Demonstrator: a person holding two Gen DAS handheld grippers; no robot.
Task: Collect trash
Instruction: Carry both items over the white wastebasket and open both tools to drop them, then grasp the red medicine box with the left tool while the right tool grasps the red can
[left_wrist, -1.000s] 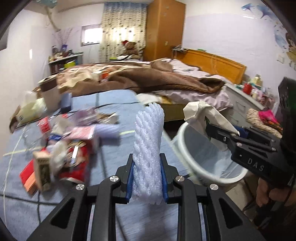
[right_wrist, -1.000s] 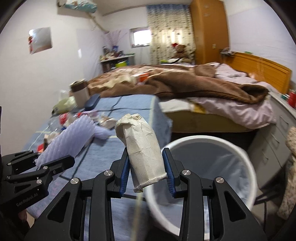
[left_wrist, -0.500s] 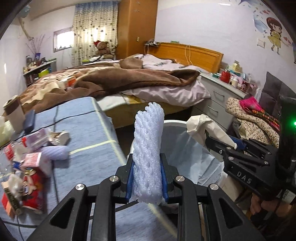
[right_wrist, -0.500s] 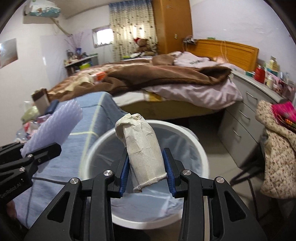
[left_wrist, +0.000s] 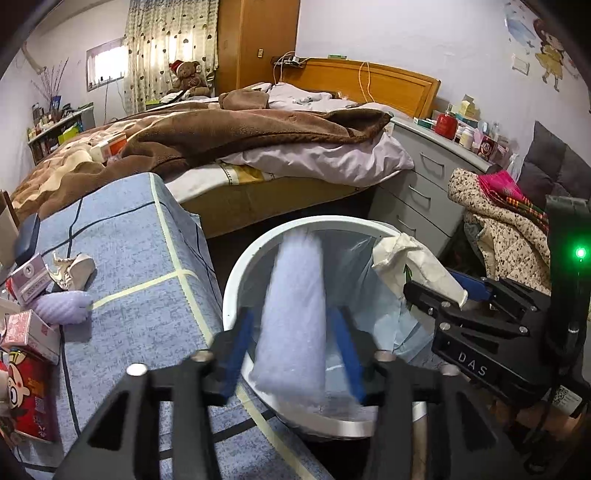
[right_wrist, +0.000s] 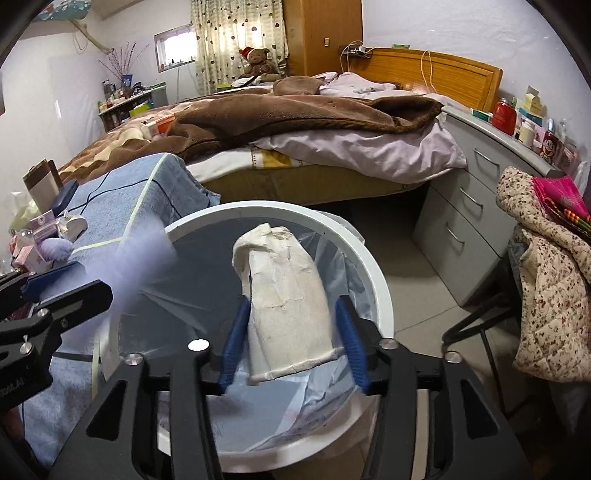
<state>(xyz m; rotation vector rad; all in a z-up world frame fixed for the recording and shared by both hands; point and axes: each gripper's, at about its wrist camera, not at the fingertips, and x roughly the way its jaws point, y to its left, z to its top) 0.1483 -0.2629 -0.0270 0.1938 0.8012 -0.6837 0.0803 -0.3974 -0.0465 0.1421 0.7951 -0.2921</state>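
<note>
Left claw (left_wrist: 291, 347) opening, foam sleeve (left_wrist: 291, 317) (blurred, pale lilac) between pads.

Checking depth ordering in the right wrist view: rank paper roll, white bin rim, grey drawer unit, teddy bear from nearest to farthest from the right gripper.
1. Paper roll: between the opening jaws of the right gripper, over the bin.
2. White bin rim: just beyond and below.
3. Grey drawer unit: right, across the floor.
4. Teddy bear: far end of the room, by the curtain.

Black tongs (left_wrist: 291, 354), blue pads (left_wrist: 232, 354), silver screws.
</note>
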